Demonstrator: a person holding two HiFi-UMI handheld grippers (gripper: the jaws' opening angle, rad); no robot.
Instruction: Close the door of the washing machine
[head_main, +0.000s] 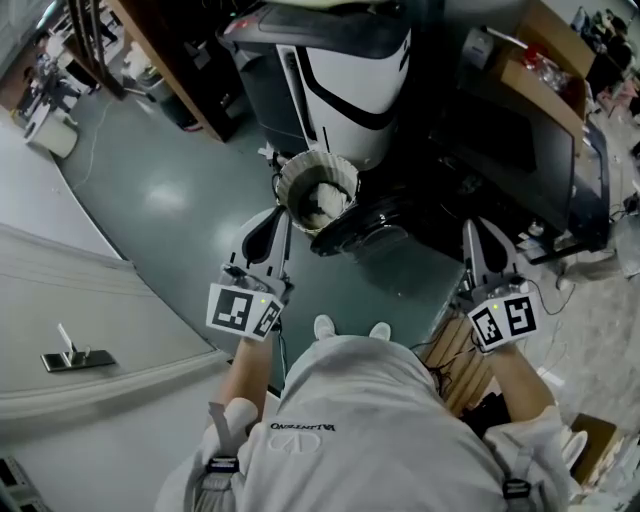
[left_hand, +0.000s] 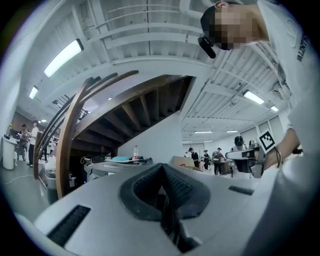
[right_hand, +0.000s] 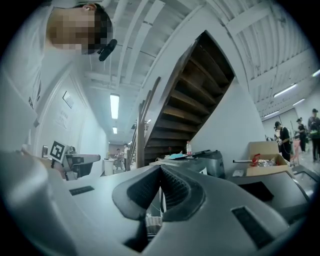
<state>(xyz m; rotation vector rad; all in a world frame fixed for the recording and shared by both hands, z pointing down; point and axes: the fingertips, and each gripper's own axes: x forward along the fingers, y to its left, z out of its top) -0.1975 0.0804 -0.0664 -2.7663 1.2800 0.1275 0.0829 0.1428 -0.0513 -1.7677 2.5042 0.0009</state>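
**Both grippers shut, door open**

The left gripper (left_hand: 162, 170) has its fingers pressed together on nothing, and so does the right gripper (right_hand: 160, 170). The washing machine (head_main: 345, 70) stands ahead of both. Its dark round door (head_main: 365, 228) stands open, low, between the two pairs of fingers. A white basket (head_main: 290, 195) of laundry sits just beyond the left fingertips.
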